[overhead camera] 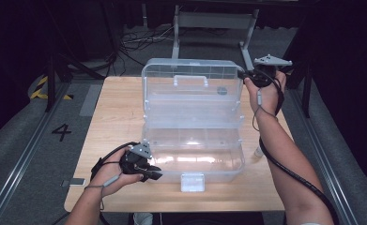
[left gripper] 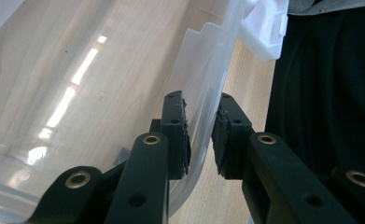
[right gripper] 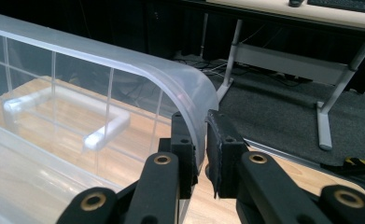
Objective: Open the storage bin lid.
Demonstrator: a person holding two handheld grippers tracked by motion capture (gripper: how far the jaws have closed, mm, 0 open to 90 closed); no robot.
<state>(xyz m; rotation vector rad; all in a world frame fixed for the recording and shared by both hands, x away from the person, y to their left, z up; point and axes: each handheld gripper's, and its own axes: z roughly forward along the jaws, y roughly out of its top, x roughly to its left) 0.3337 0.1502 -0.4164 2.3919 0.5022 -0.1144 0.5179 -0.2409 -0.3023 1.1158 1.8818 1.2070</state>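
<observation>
A clear plastic toolbox [overhead camera: 195, 161] stands open in the middle of the wooden table [overhead camera: 115, 122]. Its lid [overhead camera: 190, 70] is upright at the back, with a handle [overhead camera: 190, 79] on it, and a fold-out tray [overhead camera: 193, 112] sits between lid and base. My left gripper [overhead camera: 153, 174] is at the base's front left corner. In the left gripper view my left gripper [left gripper: 200, 99] is shut on the corner wall [left gripper: 203, 121]. My right gripper [overhead camera: 243, 75] is at the lid's upper right corner, and in the right gripper view my right gripper [right gripper: 198, 116] pinches the lid's curved rim [right gripper: 189, 88].
A white latch [overhead camera: 192, 182] hangs at the base's front, near the table's front edge. A small white object [overhead camera: 258, 152] lies by the right forearm. Beyond the table stand a grey metal frame [overhead camera: 214, 23] and floor cables [overhead camera: 139, 40]. Rails run along both sides.
</observation>
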